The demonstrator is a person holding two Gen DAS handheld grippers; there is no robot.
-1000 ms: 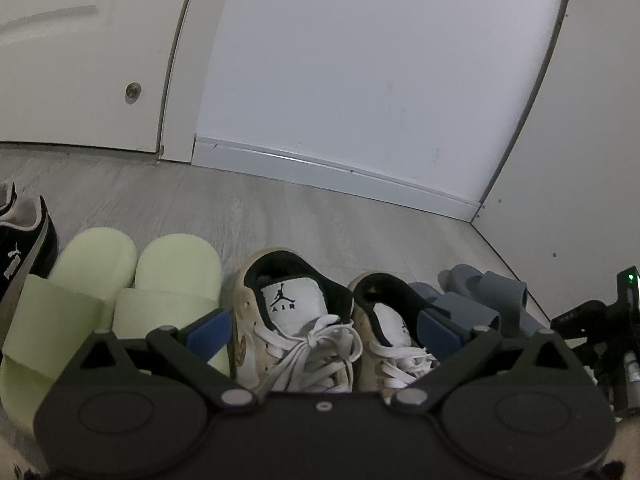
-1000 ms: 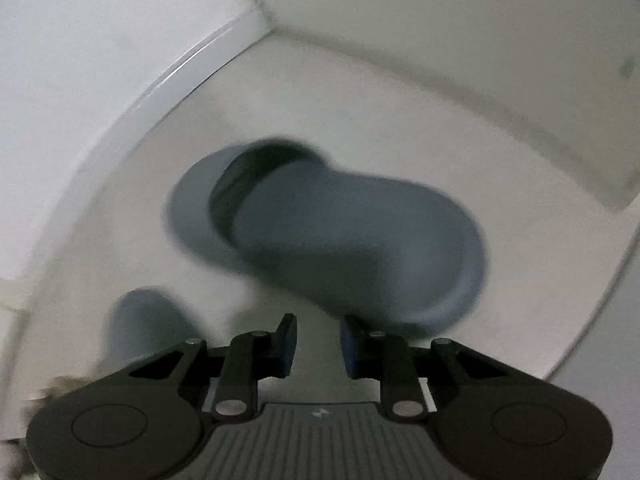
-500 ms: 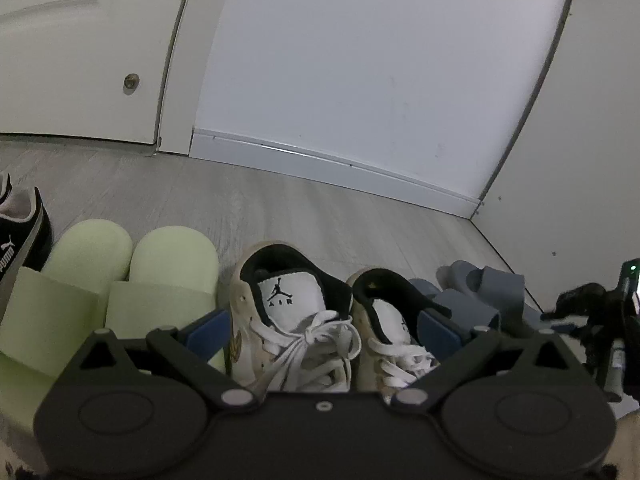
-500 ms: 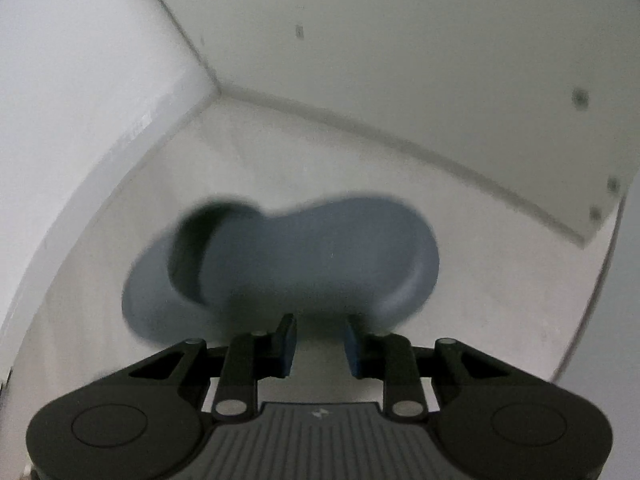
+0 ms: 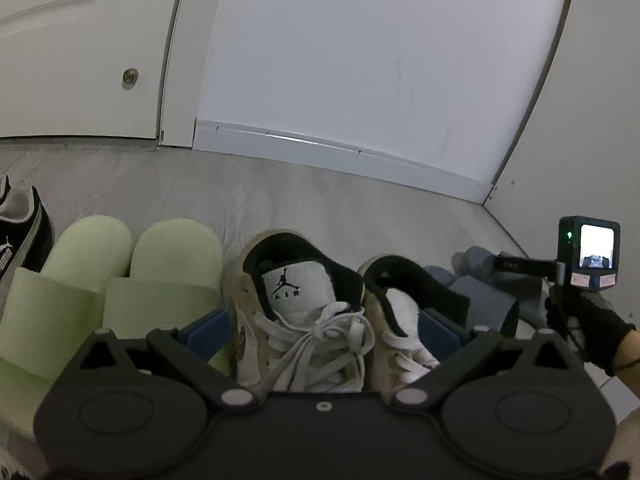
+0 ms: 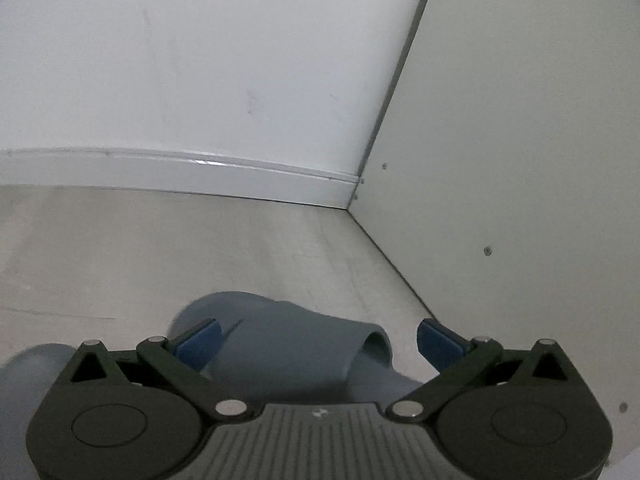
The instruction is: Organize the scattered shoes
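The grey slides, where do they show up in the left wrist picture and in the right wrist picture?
Left wrist view: the grey slides lie at the right end of the shoe row, right of the white sneakers, partly hidden by the right gripper's camera unit.
Right wrist view: bottom centre, one slide between the right gripper's open jaws, its mate at the bottom left edge.
Shared landmark: the wall corner where the baseboard ends.
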